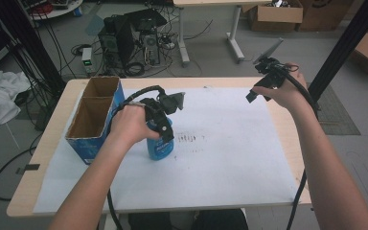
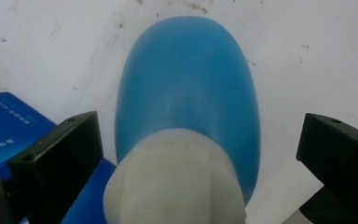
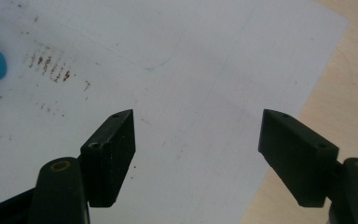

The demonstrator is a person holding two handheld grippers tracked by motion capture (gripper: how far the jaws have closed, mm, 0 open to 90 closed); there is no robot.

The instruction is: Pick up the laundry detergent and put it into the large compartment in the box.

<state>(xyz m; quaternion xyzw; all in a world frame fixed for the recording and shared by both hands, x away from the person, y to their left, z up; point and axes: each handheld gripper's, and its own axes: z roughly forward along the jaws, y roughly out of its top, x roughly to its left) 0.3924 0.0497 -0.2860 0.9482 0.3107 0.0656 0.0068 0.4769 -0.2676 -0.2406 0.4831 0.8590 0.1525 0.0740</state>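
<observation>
Straddling a blue bottle (image 2: 186,93) on stained white paper (image 1: 230,158), the left hand-held gripper (image 1: 165,122) gapes.

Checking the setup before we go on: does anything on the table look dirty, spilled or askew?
Yes: dark smudges mark the white sheet just right of the blue bottle, which stands upright between the open jaws of the left gripper. Nothing looks spilled or tipped.
</observation>
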